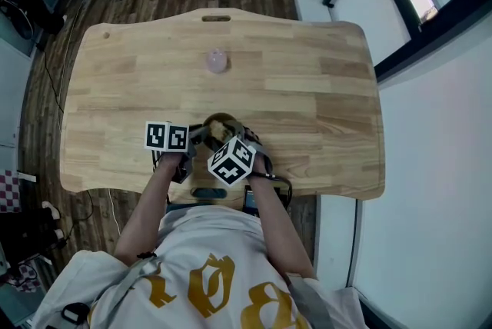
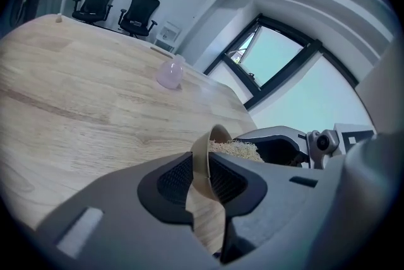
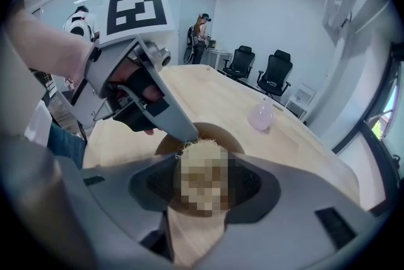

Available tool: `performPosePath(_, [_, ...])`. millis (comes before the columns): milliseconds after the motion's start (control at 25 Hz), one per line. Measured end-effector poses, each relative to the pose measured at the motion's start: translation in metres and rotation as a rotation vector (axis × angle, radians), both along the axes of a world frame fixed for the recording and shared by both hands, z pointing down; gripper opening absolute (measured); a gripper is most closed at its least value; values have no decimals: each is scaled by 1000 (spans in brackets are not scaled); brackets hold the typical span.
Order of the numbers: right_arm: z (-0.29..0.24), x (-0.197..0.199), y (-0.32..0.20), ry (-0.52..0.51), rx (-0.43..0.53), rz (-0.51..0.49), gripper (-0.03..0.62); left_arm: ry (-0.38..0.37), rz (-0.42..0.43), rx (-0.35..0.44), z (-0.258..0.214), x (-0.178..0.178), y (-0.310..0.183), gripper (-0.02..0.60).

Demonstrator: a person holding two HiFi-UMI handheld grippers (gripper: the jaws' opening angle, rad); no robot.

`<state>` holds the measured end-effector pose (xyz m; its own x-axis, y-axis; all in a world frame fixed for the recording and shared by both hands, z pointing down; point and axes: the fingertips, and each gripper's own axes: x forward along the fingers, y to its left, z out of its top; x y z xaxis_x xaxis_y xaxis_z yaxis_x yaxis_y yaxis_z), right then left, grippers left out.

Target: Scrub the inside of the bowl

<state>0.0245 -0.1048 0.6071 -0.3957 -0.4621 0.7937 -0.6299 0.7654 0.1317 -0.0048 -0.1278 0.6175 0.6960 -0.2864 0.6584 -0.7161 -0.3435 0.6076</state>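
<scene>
A small tan bowl (image 1: 218, 124) sits near the table's front edge. My left gripper (image 2: 202, 171) is shut on the bowl's (image 2: 203, 160) rim, one pad inside the wall and one outside. My right gripper (image 3: 203, 184) is shut on a pale, straw-coloured fibrous scrubber (image 3: 201, 154) and holds it down in the bowl (image 3: 222, 136). In the left gripper view the scrubber (image 2: 238, 149) shows just behind the rim, with the right gripper's body behind it. In the head view both grippers meet over the bowl, and most of the bowl is hidden under them.
A small pale pink rounded object (image 1: 217, 61) stands at the table's far middle. The wooden table (image 1: 323, 89) has a handle slot at its far edge. Office chairs (image 2: 120, 7) and a window lie beyond. A person stands far off in the right gripper view.
</scene>
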Motion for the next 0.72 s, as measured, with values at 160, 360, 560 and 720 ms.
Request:
performPosePath(160, [-2, -5, 0, 27, 24, -55, 173, 9, -17, -1, 0, -6, -3, 69])
performPosePath(360, [5, -24, 33, 76, -167, -271, 172, -51, -61, 32, 3, -23, -5, 66])
performPosePath(560, [9, -23, 36, 99, -192, -276, 172, -112, -15, 62, 4, -21, -1, 60])
performPosePath(720, [13, -12, 31, 121, -224, -197, 172, -132, 7, 70, 5, -18, 0, 57])
